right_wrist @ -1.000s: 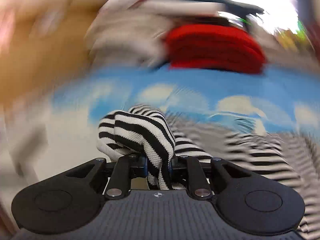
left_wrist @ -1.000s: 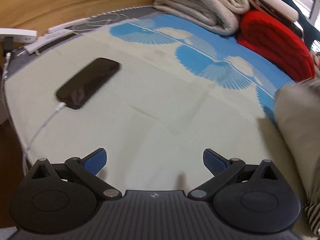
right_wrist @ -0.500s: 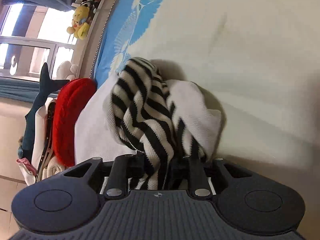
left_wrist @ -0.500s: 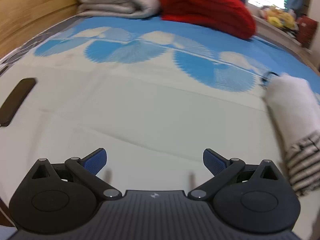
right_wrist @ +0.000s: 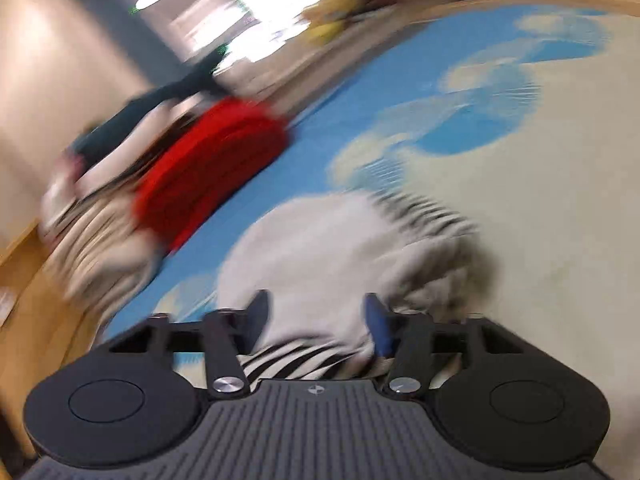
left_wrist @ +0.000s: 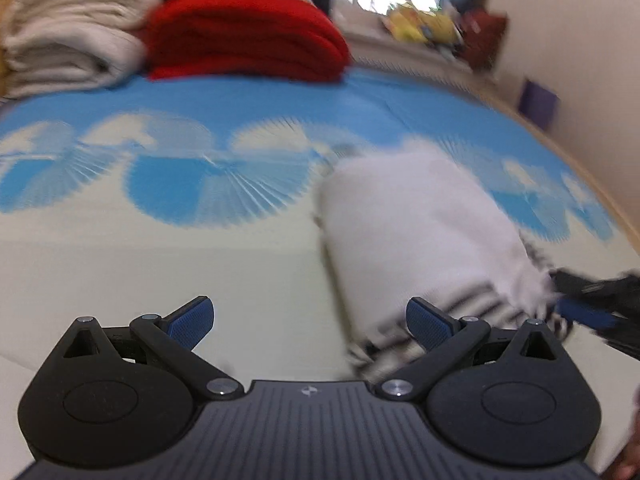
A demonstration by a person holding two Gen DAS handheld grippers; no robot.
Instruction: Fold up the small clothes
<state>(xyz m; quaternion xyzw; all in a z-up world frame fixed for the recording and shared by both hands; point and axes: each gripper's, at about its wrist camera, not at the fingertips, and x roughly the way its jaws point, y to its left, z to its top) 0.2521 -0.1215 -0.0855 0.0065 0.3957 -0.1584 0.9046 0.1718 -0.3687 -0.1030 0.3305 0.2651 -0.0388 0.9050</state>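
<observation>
- Bed sheet (left_wrist: pixel 120 264) fills most of both views: cream near me, blue fan print further back, wooden edge on the far side.
- Cream blanket (left_wrist: pixel 68 44) folded at the back left of my left view, red blanket (left_wrist: pixel 244 36) stacked just beside it on the right. Both also show in my right view, heavily smeared.
- Small garment (left_wrist: pixel 420 232), white with black-and-white striped edges, lies bunched on the sheet right of centre in my left view, partly over the blue print. Its striped hem runs down towards my left gripper's right finger.
- My left gripper (left_wrist: pixel 310 320): jaws wide apart, nothing between them, only bare cream sheet. Garment sits just beside the right finger; can't tell if it touches.
- My right gripper (right_wrist: pixel 316 320): jaws parted, garment (right_wrist: pixel 320 248) lies between and in front of them, striped hem right at the gripper body. Pads don't look to be pressing the cloth, but blur is heavy.
- My right gripper's fingers (left_wrist: pixel 588 312) show at the right edge of my left view, at the garment's striped end.
- Yellow plush toy, blurred, sits by the bright window at the back.
</observation>
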